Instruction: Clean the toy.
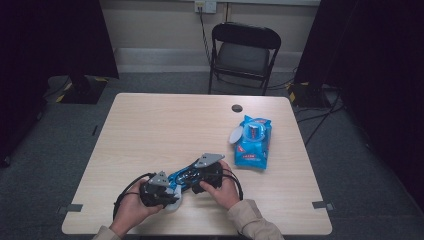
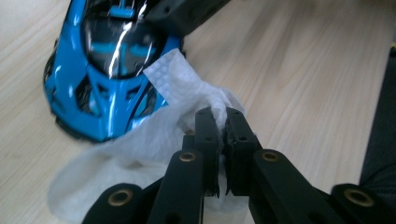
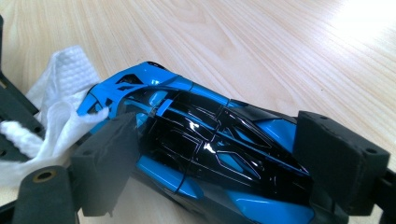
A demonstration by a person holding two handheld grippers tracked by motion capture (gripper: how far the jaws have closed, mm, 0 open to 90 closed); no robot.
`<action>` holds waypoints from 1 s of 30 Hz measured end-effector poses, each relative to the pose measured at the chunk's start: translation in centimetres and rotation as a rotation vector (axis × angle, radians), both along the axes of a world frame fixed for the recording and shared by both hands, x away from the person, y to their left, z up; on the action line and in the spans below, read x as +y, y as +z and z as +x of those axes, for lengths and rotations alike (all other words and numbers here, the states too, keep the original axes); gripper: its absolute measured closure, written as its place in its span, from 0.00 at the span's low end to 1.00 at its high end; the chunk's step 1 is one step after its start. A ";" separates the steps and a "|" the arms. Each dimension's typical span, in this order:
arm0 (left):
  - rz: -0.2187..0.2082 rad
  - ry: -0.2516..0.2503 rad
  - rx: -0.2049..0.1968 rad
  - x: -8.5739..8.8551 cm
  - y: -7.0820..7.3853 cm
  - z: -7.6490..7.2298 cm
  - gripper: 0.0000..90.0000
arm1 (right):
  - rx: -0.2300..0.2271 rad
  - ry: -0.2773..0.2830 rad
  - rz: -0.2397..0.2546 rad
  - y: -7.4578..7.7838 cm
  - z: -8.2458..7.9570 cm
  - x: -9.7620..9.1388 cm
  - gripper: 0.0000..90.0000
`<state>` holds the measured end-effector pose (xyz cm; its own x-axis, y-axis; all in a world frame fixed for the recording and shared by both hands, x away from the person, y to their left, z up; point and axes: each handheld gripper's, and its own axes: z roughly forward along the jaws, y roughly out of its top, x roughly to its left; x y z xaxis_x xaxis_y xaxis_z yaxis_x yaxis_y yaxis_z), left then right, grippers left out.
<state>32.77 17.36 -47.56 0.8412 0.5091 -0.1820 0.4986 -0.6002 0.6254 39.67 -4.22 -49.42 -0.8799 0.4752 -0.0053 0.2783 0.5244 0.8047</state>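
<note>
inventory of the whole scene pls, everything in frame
toy car: 1, blue and black, near table edge, between right gripper's jaws
wipe: 1, white, at the car's nose, pinched in left gripper
wipes pack: 1, blue, right side of table, lid flipped open
table: 1, light wood
chair: 1, black, behind table
wall socket: 1, white, cable hanging
left gripper: 1, black, shut on wipe
right gripper: 1, black, clamped on car
hands: 2, near edge, beige sleeves
</note>
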 end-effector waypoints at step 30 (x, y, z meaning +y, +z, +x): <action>-0.080 0.297 -0.175 5.4 2.7 4.5 0.95 | 0.000 0.002 0.002 0.0 0.0 0.0 0.16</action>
